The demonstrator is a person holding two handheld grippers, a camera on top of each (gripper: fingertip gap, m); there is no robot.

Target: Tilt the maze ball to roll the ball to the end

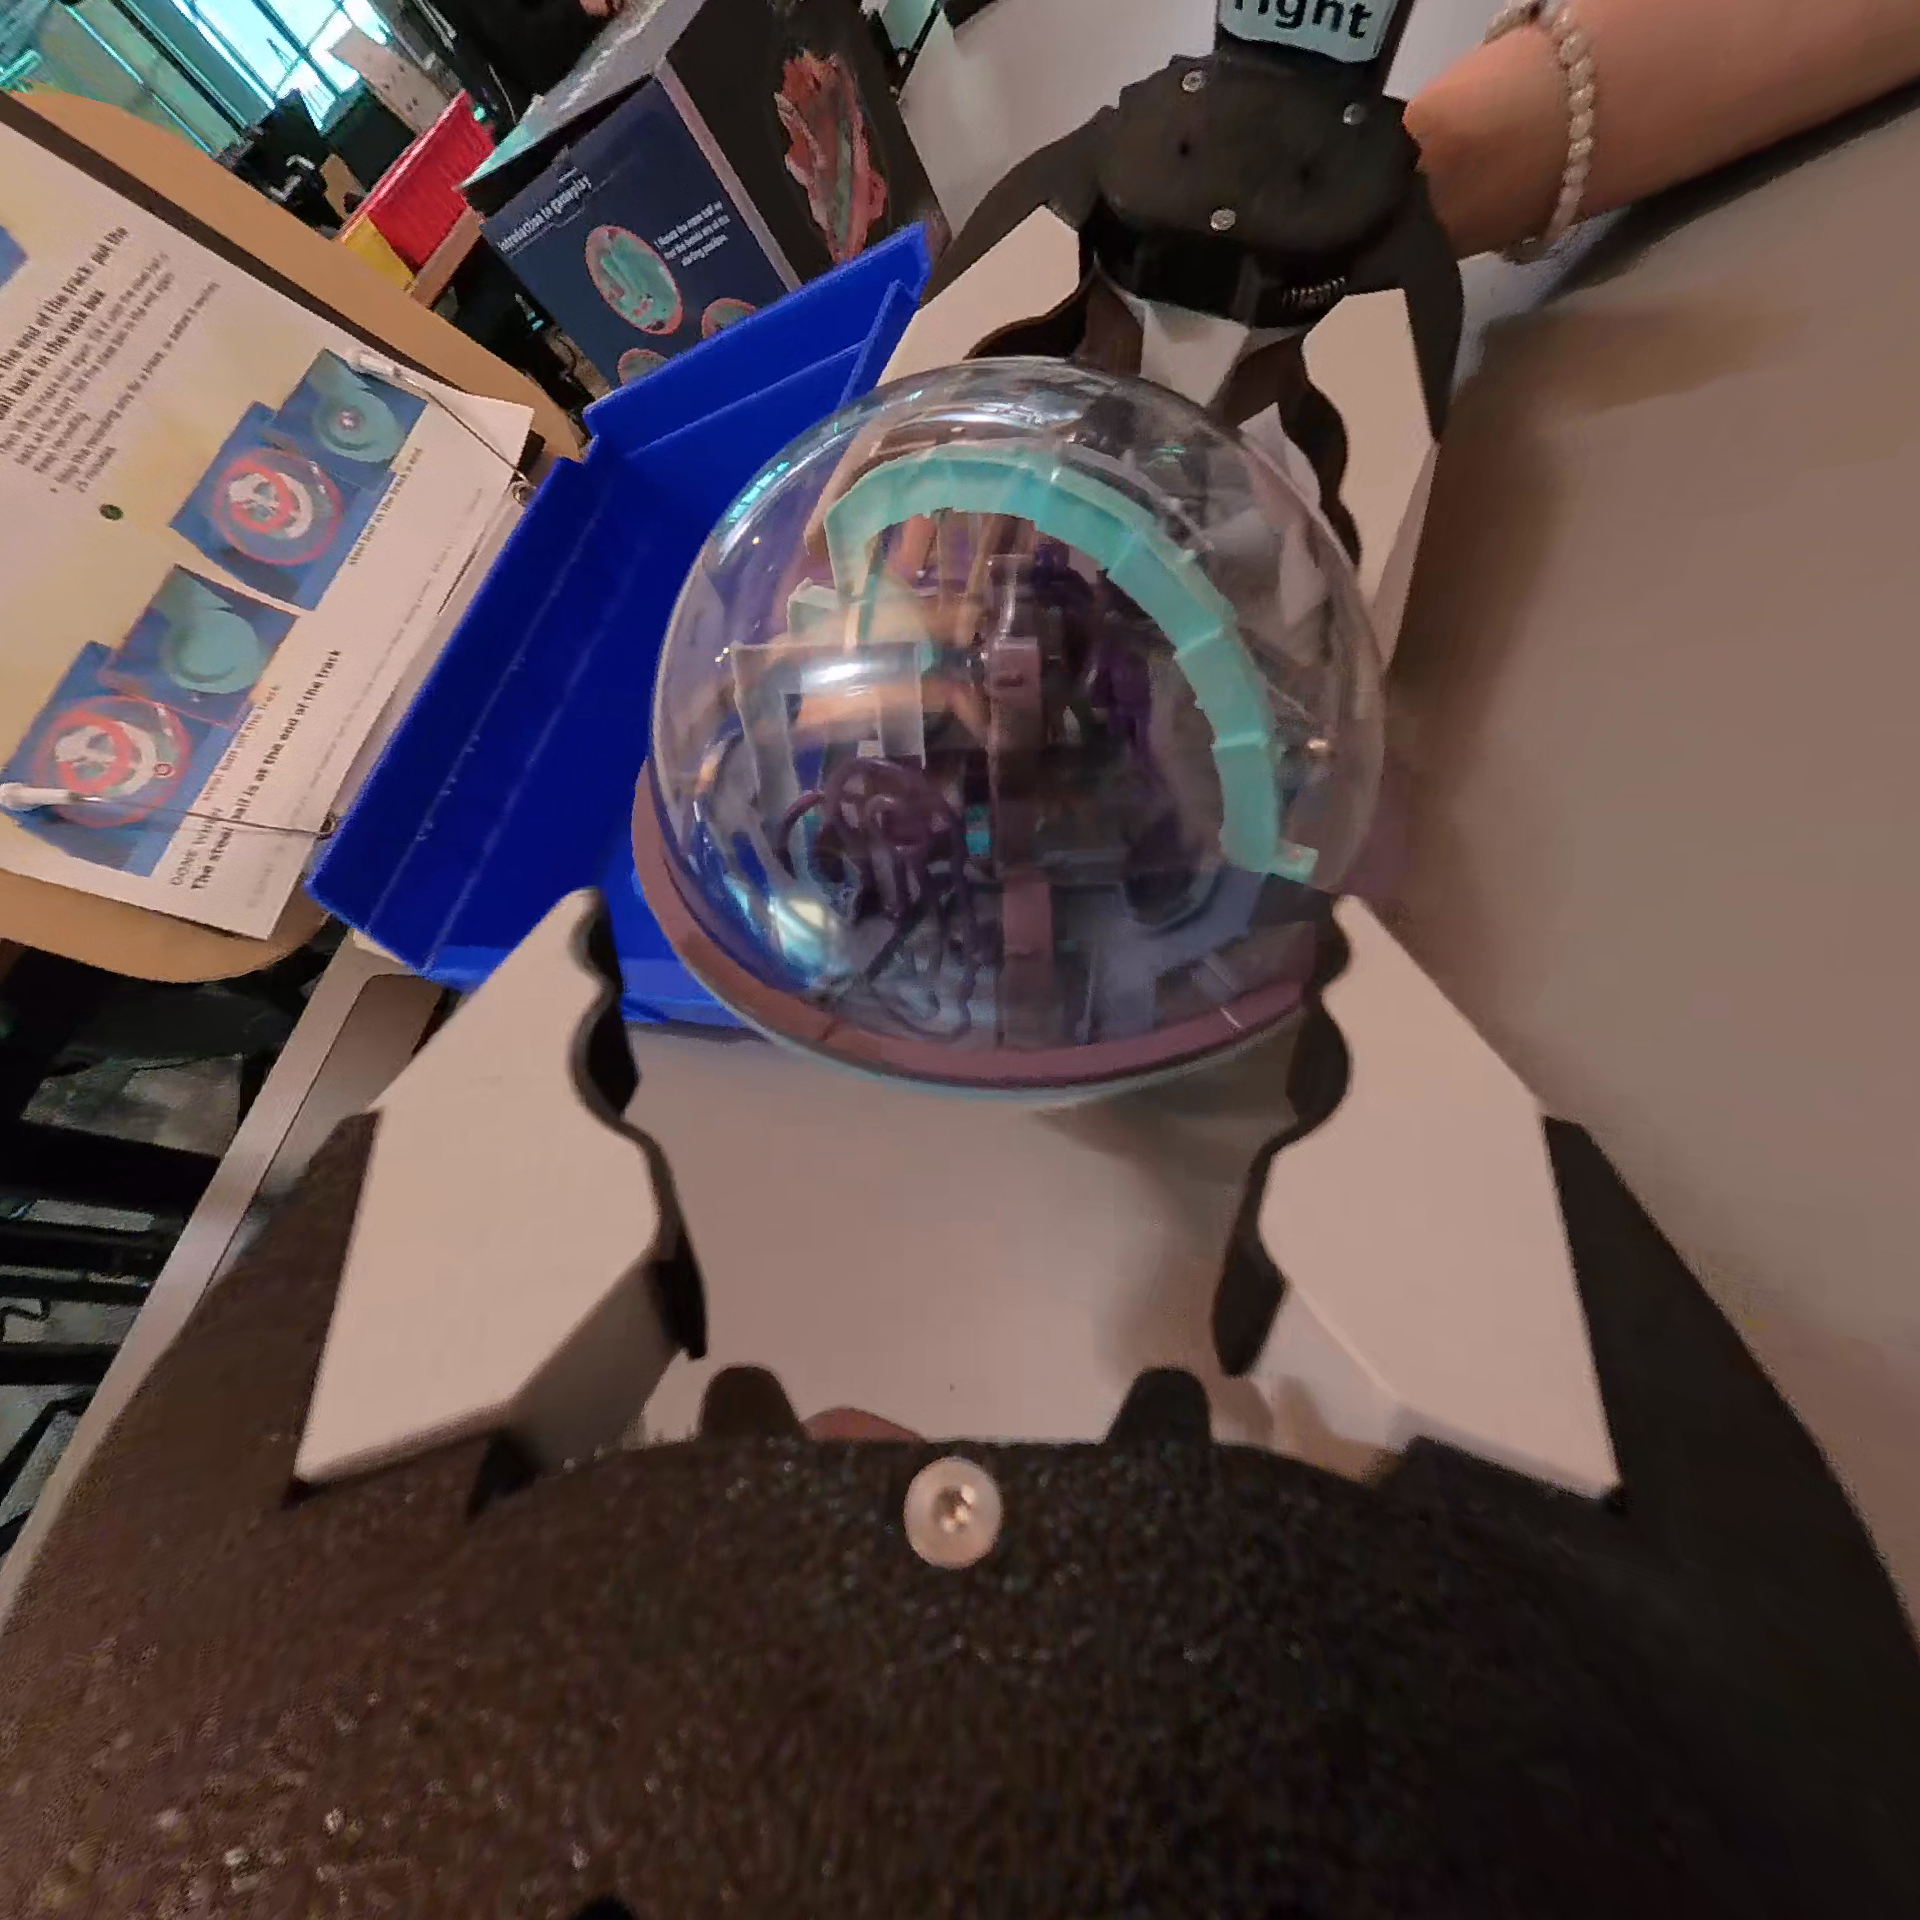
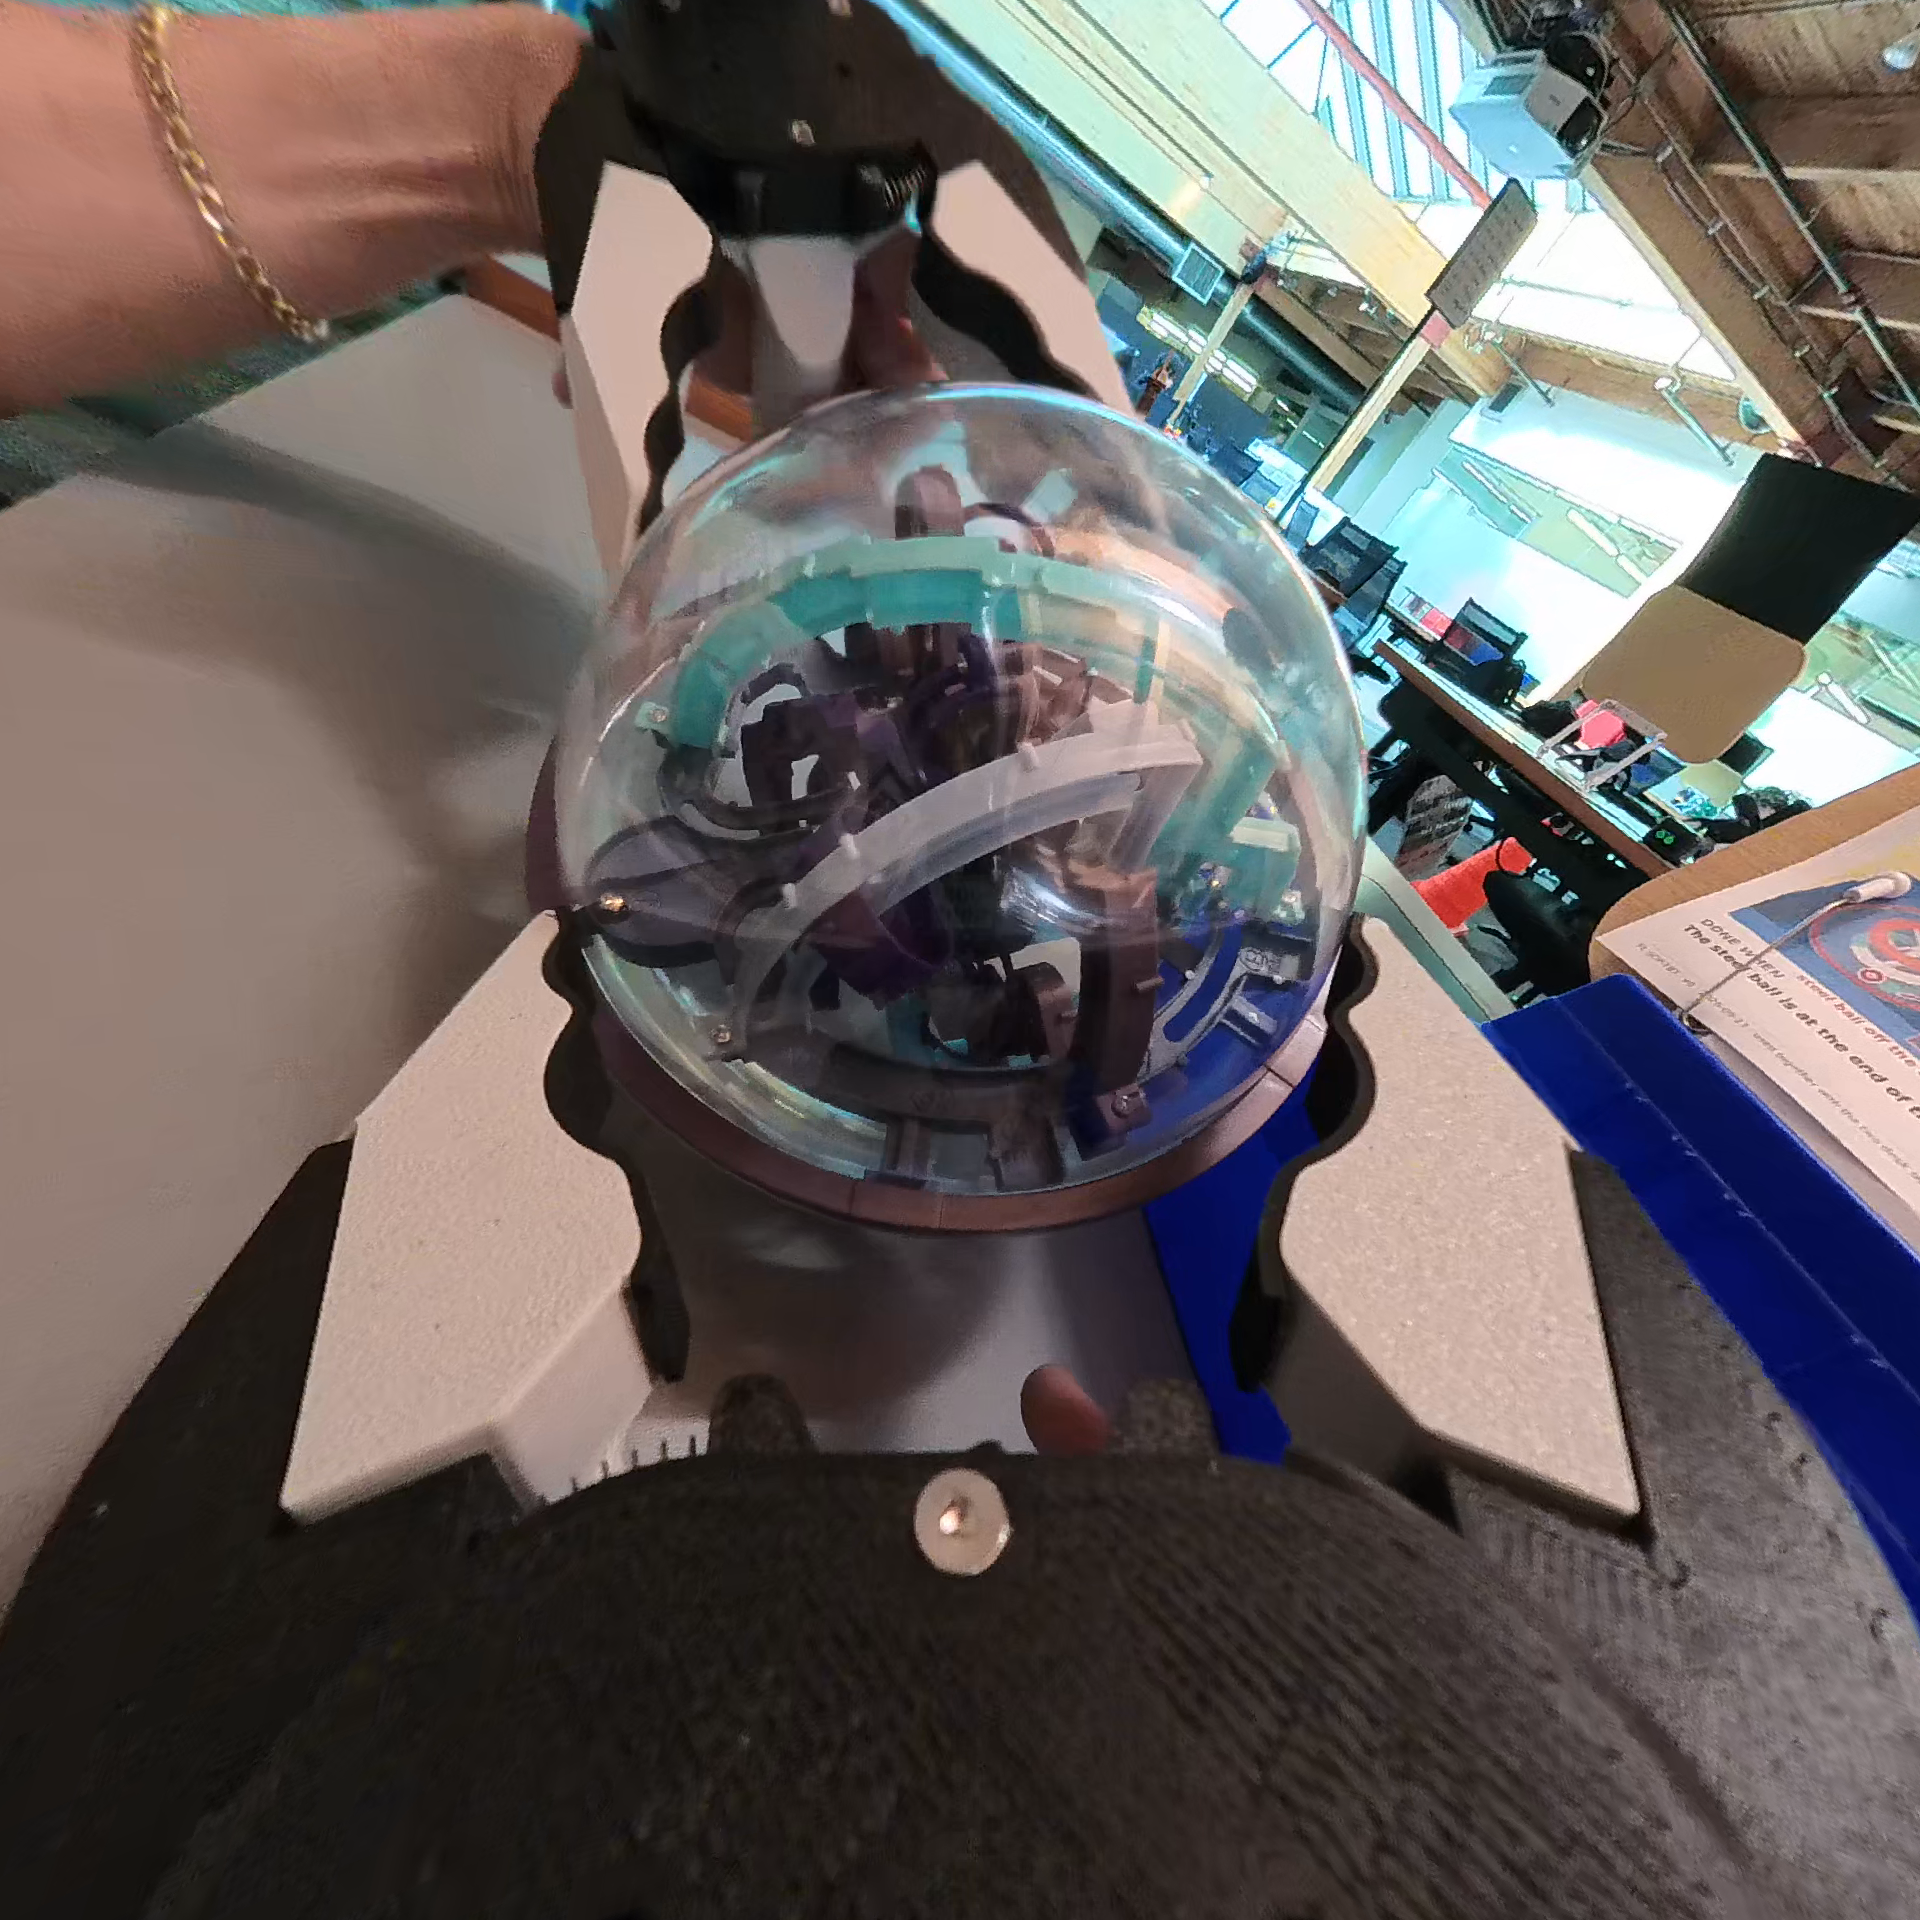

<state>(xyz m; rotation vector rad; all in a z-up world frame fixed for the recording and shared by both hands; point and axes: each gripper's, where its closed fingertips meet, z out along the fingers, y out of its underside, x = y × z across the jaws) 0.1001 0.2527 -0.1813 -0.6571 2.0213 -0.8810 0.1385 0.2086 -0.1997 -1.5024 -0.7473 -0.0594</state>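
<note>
2 tools (image 1: 961,914) (image 2: 956,935) clamp the maze ball (image 1: 1013,717), its clear dome tilted upward.

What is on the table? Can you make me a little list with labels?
toy: clear maze ball with teal, purple and grey tracks inside
held by: left gripper and right gripper, one from each side
left of the toy in the left wrist view: blue bin
beside the bin: printed instruction sheet
underneath: pale table
</note>
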